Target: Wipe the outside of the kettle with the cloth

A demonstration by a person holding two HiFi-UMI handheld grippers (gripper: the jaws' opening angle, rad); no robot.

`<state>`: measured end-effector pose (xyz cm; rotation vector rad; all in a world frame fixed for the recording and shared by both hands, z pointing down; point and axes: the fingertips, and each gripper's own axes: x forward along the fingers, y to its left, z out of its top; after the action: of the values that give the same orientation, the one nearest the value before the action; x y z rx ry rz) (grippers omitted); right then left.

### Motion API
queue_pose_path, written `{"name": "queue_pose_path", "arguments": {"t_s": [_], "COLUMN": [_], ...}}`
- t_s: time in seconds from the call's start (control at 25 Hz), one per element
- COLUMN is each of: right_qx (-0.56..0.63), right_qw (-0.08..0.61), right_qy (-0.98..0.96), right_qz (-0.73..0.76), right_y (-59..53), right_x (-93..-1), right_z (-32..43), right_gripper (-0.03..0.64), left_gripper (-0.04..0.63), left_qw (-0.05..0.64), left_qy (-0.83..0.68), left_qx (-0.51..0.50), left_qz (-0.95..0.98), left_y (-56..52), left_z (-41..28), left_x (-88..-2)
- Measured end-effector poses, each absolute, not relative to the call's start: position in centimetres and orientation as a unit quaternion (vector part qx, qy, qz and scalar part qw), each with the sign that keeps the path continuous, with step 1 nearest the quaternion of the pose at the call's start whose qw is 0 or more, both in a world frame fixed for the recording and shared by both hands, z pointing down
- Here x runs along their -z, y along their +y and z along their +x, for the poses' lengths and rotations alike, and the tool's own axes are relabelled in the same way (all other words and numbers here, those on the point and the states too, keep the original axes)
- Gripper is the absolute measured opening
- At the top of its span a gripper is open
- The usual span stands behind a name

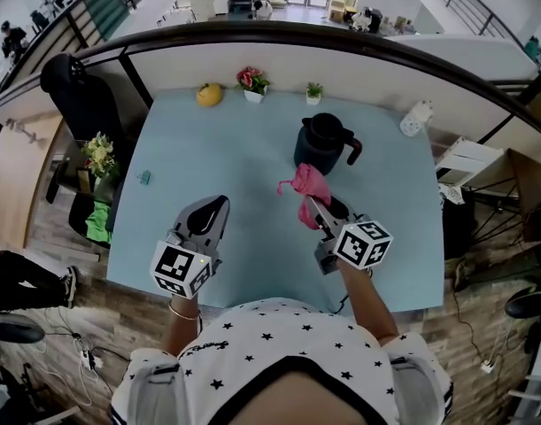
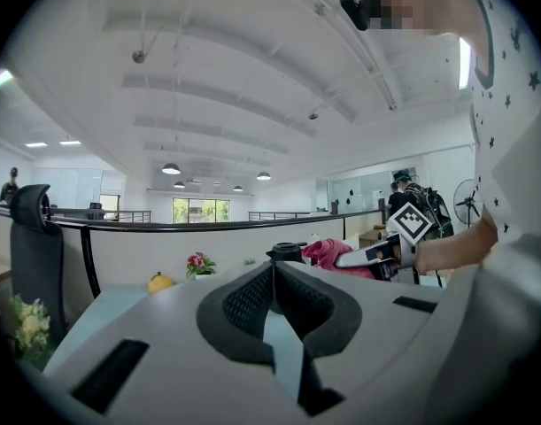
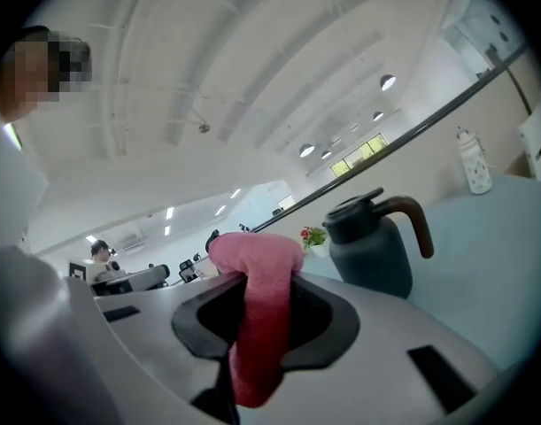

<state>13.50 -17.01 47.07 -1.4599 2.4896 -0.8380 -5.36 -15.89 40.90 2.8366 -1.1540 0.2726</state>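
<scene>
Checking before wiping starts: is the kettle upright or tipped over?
Upright. The kettle stands on its base on the table, lid on top, handle out to one side.

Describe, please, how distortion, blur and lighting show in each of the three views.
Head view: fisheye bends the partition rail into an arc; light is even, the kettle sharp. Left gripper view: dark vignette at the corners, ceiling lamps as bright spots. Right gripper view: the cloth near the lens looks soft, the kettle beyond clearer.
</scene>
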Motion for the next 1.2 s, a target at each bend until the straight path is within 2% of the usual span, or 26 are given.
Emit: {"name": "queue_pose_path", "arguments": {"t_s": [0.16, 0.36, 1.2], "right_qx": [0.256, 0.212, 0.198], "right_qw": [0.07, 0.037, 0.041], "right_qy": [0.839, 0.849, 0.85], "right_qz": [-0.475, -0.483, -0.487], "right_y": [-16.6, -16.2, -16.0], "right_x": [-46.0, -45.8, -45.0], "right_z": [12.6, 12.1, 11.8], "right_gripper": [0.092, 0.091, 0.091], "left_gripper": [0.029, 0.029, 0.029], "left_qw": [0.034, 0.035, 0.037], "left_qy": [-0.372, -0.369, -0.366], "left_qx": [-0.09, -0.09, -0.085], "left_qz": [0.923, 0.924, 0.926], "left_y": [-15.8, -15.8, -15.9], "left_z": [-5.4, -5.5, -5.9], "left_x": [-41.0, -41.1, -41.3]}}
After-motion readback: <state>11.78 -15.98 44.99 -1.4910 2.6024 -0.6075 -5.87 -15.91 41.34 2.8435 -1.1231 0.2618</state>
